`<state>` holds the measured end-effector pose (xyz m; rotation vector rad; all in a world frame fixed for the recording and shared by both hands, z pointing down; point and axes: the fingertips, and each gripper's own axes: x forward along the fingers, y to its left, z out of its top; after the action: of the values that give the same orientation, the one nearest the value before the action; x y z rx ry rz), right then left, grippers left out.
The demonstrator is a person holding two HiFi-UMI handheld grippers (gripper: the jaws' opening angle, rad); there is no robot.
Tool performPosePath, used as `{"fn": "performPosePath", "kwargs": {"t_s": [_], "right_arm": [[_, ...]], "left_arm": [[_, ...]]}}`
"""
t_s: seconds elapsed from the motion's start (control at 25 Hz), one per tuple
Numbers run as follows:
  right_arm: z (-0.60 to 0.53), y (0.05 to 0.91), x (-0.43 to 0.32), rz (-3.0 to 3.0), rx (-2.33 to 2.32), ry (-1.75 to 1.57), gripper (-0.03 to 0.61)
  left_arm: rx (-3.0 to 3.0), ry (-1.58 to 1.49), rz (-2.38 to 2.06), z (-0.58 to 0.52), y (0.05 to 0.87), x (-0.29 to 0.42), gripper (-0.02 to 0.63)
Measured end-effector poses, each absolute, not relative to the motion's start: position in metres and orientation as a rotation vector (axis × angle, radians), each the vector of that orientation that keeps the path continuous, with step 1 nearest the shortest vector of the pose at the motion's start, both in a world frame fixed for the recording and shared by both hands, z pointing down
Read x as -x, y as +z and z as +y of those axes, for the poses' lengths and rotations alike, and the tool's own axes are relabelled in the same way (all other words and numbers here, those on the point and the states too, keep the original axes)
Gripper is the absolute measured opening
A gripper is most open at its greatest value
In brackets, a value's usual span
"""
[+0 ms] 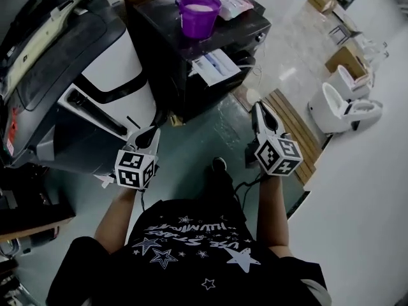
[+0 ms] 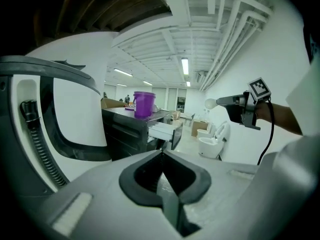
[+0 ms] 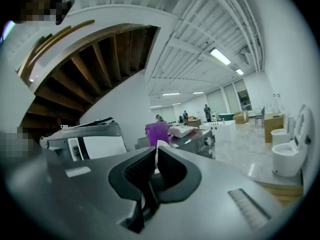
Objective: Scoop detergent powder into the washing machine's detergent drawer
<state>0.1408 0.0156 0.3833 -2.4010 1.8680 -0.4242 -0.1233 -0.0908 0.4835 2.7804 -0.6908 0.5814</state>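
The left claw [image 1: 151, 134] and the right claw [image 1: 259, 108] both have their jaws pressed together on nothing, held low above the floor. Well ahead of them, a purple plastic tub [image 1: 199, 13] holding white powder stands on the dark washing machine [image 1: 159, 16]. The machine's white detergent drawer [image 1: 215, 65] is pulled open.

Place: a big open work hall
Near: a washing machine [image 1: 210, 62]
Right: toilets [image 1: 347, 110] on the floor
Far: cardboard boxes [image 1: 344, 59]
Up: long roof lights [image 2: 185, 65]

Left tongs [image 1: 153, 131], right tongs [image 1: 258, 106]: jaws together
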Motion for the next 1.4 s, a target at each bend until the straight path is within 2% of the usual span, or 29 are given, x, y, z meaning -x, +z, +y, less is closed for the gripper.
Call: {"fn": "performPosePath", "kwargs": {"t_s": [0.32,0.6,1.0,1.4], "right_arm": [[-0.091,0.375,-0.248,2.204,2.145,-0.452,0.035],[-0.171,0.364,-0.290,2.439,1.897,-0.413,0.035],[-0.244,0.330,-0.285,2.578,1.661,-0.339,0.035],[-0.307,0.299,-0.273,2.623,1.678,-0.244,0.035]], "left_arm": [[-2.690,0.544,-1.005,-0.142,0.465,0.019,0.002],[-2.569,0.528,-1.257,-0.171,0.458,-0.020,0.002],[-2.448,0.458,-1.430,-0.190,0.443,-0.026,0.002],[-2.487,0.408,-1.374,-0.259,0.441,-0.029,0.002]]}}
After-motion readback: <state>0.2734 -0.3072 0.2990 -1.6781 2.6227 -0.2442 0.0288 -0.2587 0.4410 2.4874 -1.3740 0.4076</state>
